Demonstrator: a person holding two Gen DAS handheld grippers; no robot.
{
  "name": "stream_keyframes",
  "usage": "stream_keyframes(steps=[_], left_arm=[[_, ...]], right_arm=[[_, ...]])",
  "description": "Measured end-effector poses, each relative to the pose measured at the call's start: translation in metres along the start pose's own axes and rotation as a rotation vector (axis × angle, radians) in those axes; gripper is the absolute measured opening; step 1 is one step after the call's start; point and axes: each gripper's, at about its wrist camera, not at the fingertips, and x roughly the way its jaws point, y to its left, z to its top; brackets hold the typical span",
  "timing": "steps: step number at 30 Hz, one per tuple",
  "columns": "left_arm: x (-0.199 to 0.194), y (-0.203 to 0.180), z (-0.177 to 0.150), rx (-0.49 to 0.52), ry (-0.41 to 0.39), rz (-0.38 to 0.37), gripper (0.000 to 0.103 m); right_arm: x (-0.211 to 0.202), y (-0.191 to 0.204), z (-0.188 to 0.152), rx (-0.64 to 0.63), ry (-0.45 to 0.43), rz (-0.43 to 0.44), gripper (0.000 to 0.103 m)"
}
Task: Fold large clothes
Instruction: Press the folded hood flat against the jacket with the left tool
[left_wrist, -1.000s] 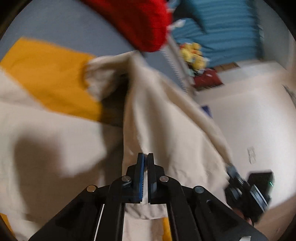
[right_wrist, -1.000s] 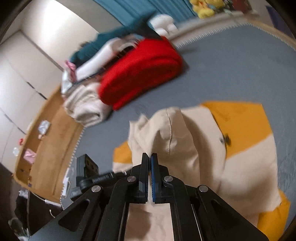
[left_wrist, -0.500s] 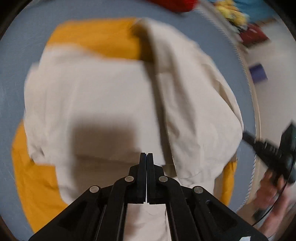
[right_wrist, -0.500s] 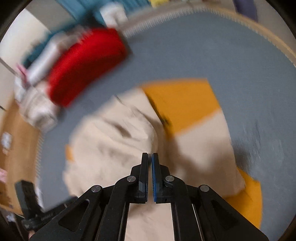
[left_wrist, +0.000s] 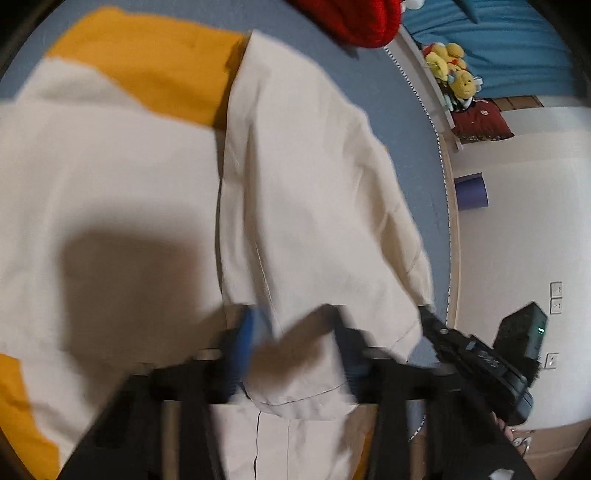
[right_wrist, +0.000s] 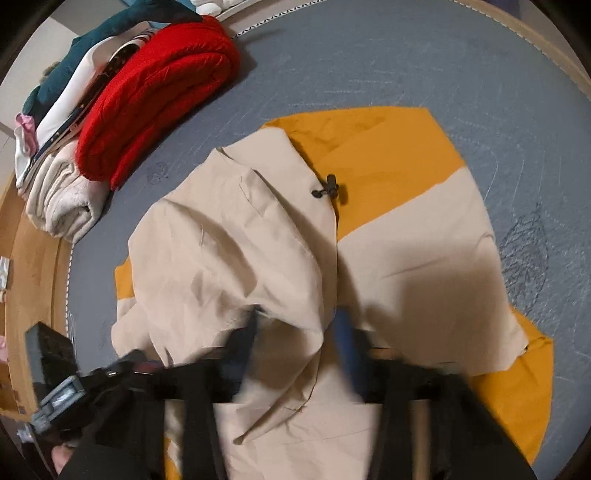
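Right wrist view: the cream-and-orange jacket (right_wrist: 280, 236) lies on the grey bed (right_wrist: 406, 55), one side folded over its middle; our right tool (right_wrist: 299, 347) and left tool (left_wrist: 295, 347) are released, jaws apart above its hem; further folds remain, we judge; folded clothes (right_wrist: 147, 92) are stacked nearby.

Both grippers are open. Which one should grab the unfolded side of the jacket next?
Probably right. The right gripper hangs open next to the jacket's flat, unfolded edge, while the left gripper sits over the folded flap.
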Motion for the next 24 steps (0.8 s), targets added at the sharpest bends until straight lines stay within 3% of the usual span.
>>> stream_keyframes(steps=[1,5,6,8,11,13,16,20,22,24], left_arm=[[0.004,-0.002,-0.002,0.001,0.000,0.002,0.000],[-0.038,-0.028,-0.004,0.059,-0.076,-0.022,0.000],[-0.046,-0.032,-0.005,0.089,-0.098,0.000,0.000],[-0.058,-0.035,-0.007,0.146,-0.109,0.100,0.000],[-0.032,-0.017,-0.014,0.117,0.003,0.185,0.000],[-0.005,-0.006,-0.023,0.120,0.065,0.259,0.000],[0.029,0.007,-0.028,0.087,0.144,0.269,0.004],[0.009,-0.007,-0.018,0.077,0.101,0.294,0.005],[-0.018,-0.032,-0.020,0.203,-0.018,0.353,0.009],[-0.031,-0.052,-0.030,0.325,-0.078,0.335,0.012]], right_arm=[[0.001,0.001,0.000,-0.001,-0.004,0.010,0.009],[-0.013,0.017,0.000,-0.044,-0.037,0.143,0.003],[-0.021,0.019,0.001,-0.043,-0.050,0.203,0.003],[-0.031,0.021,0.004,-0.053,-0.082,0.241,0.003],[-0.022,0.014,0.005,-0.038,-0.047,0.161,0.003],[0.008,0.001,-0.003,0.008,0.072,0.067,0.004],[0.049,-0.011,-0.023,0.017,0.197,-0.069,0.004],[0.055,-0.011,-0.026,0.026,0.199,-0.102,0.011],[0.044,-0.011,-0.020,0.028,0.154,-0.119,0.015],[0.028,-0.007,-0.013,0.015,0.078,-0.150,0.025]])
